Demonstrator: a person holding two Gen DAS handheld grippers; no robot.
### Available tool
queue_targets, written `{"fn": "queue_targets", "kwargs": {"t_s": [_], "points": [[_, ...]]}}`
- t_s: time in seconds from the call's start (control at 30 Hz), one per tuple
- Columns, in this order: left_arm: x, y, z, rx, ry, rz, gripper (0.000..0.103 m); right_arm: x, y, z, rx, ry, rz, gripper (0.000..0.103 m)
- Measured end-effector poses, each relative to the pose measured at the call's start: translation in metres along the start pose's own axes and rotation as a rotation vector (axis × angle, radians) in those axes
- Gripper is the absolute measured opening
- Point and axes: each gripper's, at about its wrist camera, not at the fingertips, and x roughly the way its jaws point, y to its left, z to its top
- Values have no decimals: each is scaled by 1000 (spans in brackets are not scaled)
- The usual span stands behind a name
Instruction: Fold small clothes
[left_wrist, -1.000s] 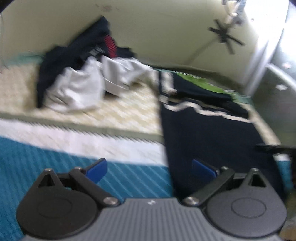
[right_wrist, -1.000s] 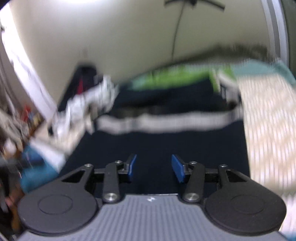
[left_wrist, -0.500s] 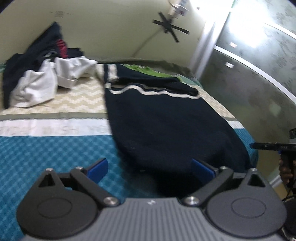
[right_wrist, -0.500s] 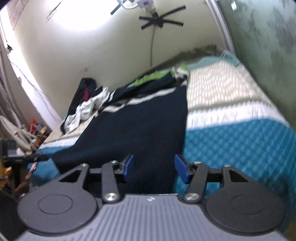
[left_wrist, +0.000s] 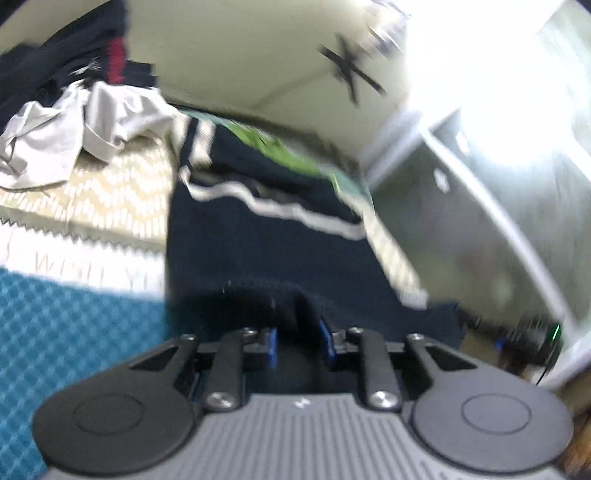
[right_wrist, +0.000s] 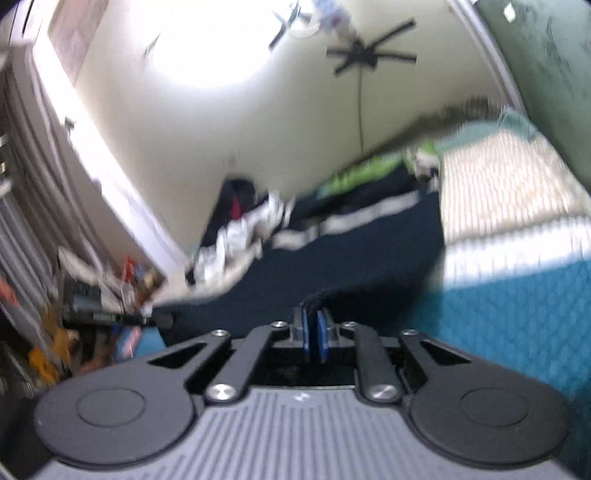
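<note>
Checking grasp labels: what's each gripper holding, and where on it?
Both hold the dark navy garment at its near hem: left gripper and right gripper each pinch a bunched fold of that edge.

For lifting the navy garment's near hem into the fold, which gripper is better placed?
Neither clearly: both are at the near hem. The right gripper looks nearly shut on the navy garment; the left gripper has fabric bunched between wider fingers. Slight edge to the right.
</note>
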Motion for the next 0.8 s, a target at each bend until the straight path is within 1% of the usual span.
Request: {"fn": "queue_targets", "kwargs": {"t_s": [0.03,0.07,0.1,0.13,0.17,0.2,0.23,0.27,0.3,0.33,0.37,0.4,0.5,0.57,0.67,0.7,0.73,0.8], "points": [[8,5,18,-61,-12,6,23,5,-5,15,26,-26,-2,10],[19,11,36,-125,-33,28,30,13,-13,31,62,-60,-12,9],[29,17,51,-163,-57,62,33,26,-24,50,123,-104,-34,10],[39,21,64,-168,-72,128,36,37,-37,64,176,-144,-63,22],[48,25,71,-166,-72,228,36,51,-48,77,215,-191,-125,54],[51,28,71,-176,-66,295,36,66,-56,87,210,-207,-235,70],[50,30,67,-172,-64,301,40,76,-61,92,193,-203,-322,75],[46,32,60,-144,-64,269,48,81,-65,92,186,-195,-357,72],[43,33,53,-124,-68,260,52,80,-67,88,183,-182,-330,72],[40,32,48,-110,-79,276,56,75,-68,82,176,-176,-292,71],[40,31,44,-82,-89,294,56,71,-67,75,163,-177,-275,72],[43,29,44,-45,-86,300,56,69,-64,67,140,-175,-280,72],[59,19,42,55,-37,340,57,75,-53,54,52,-146,-307,72],[67,12,41,102,-17,360,57,87,-38,53,-36,-130,-330,72],[78,3,41,156,-16,379,57,106,-20,61,-167,-107,-331,71],[84,2,41,170,-13,383,56,115,-17,64,-206,-91,-339,71],[90,1,41,180,-4,392,53,125,-15,66,-245,-72,-351,70],[104,3,42,177,31,424,37,151,-11,68,-336,-9,-387,63]]}}
